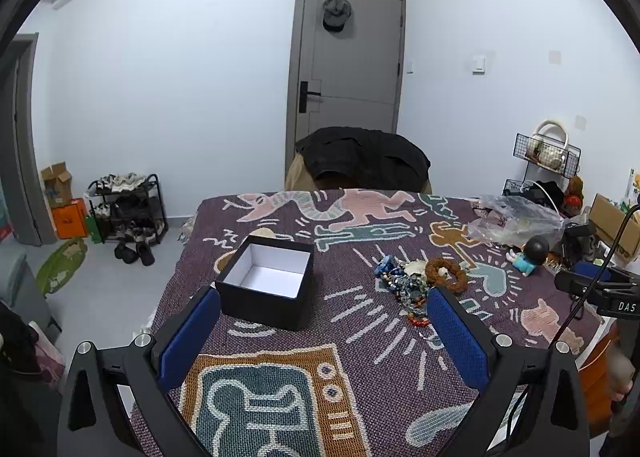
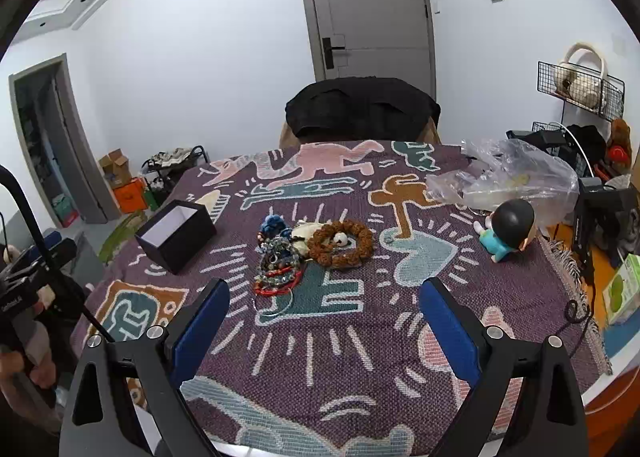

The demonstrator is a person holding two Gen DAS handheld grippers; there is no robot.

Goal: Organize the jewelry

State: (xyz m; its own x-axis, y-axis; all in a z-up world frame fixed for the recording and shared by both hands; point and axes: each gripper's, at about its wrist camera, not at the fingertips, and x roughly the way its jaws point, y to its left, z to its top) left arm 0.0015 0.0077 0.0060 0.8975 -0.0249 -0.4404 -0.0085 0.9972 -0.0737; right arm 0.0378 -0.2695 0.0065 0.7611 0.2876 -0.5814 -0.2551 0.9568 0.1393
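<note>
Jewelry pile (image 2: 296,253) and lidless black box (image 2: 174,235) on a patterned blanket (image 2: 320,357)
Box sits left of the pile; left gripper (image 1: 324,327) and right gripper (image 2: 324,315) hover, jaws apart, empty

Each handheld two-finger gripper, the left gripper (image 1: 324,331) and the right gripper (image 2: 324,323), has matte black angular plastic arms fastened with round silver screws, textured blue fingertip pads (image 2: 450,331), and a thin black cable (image 1: 592,281) alongside.

Even cool indoor light, sharp, fisheye-warped edges
</note>
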